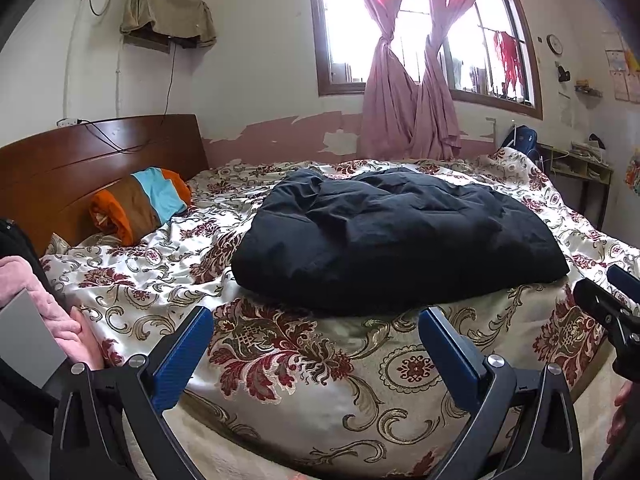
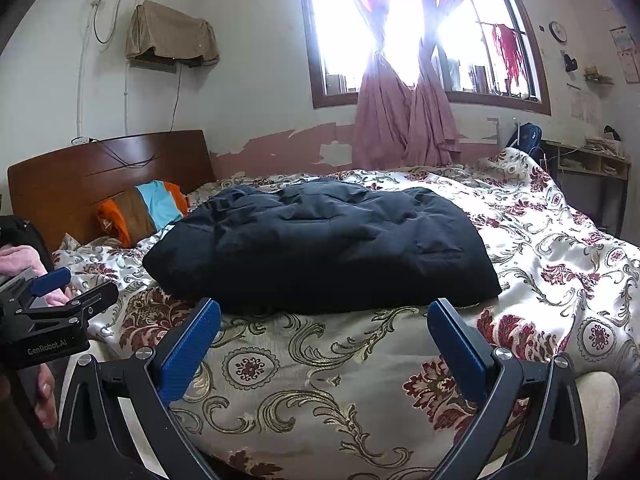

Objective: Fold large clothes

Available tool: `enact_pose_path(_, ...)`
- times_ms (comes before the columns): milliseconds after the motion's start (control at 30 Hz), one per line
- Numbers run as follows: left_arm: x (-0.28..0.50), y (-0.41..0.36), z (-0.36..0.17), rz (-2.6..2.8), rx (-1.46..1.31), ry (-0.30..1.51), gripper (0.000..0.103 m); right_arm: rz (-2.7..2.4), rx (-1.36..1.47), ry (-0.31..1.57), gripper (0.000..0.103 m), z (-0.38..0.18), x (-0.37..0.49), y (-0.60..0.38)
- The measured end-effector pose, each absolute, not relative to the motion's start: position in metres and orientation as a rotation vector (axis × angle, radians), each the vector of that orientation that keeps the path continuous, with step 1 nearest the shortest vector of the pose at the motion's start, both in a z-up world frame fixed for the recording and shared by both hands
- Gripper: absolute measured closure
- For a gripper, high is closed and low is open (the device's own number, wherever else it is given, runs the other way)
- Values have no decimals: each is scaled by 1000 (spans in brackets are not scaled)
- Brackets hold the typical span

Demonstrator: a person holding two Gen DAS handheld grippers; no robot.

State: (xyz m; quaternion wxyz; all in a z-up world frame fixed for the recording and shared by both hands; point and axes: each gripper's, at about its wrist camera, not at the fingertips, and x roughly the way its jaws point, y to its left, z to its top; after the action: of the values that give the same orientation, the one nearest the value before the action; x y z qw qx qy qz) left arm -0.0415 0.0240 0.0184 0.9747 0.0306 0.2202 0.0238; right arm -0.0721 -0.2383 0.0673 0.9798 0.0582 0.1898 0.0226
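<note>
A large dark navy garment (image 1: pixel 396 236) lies in a rumpled, roughly rectangular heap on the floral bedspread (image 1: pixel 304 364); it also shows in the right wrist view (image 2: pixel 320 248). My left gripper (image 1: pixel 316 320) is open and empty, hovering over the bed's near edge just short of the garment's front edge. My right gripper (image 2: pixel 324 312) is open and empty, also just short of the garment's front edge. The right gripper's tip shows at the right edge of the left wrist view (image 1: pixel 608 304), and the left gripper shows at the left of the right wrist view (image 2: pixel 60 300).
A striped orange, brown and blue pillow (image 1: pixel 140 204) lies by the wooden headboard (image 1: pixel 80 168). A pink cloth (image 1: pixel 36 292) is at the left edge. A curtained window (image 1: pixel 416 40) is behind the bed, and a desk (image 1: pixel 580 164) stands at the far right.
</note>
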Motion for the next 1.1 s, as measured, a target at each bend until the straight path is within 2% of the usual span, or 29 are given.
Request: enact_pose_path(1100,-43,26,20,57,57,442,0,34,121,369,2,69,-75,-240)
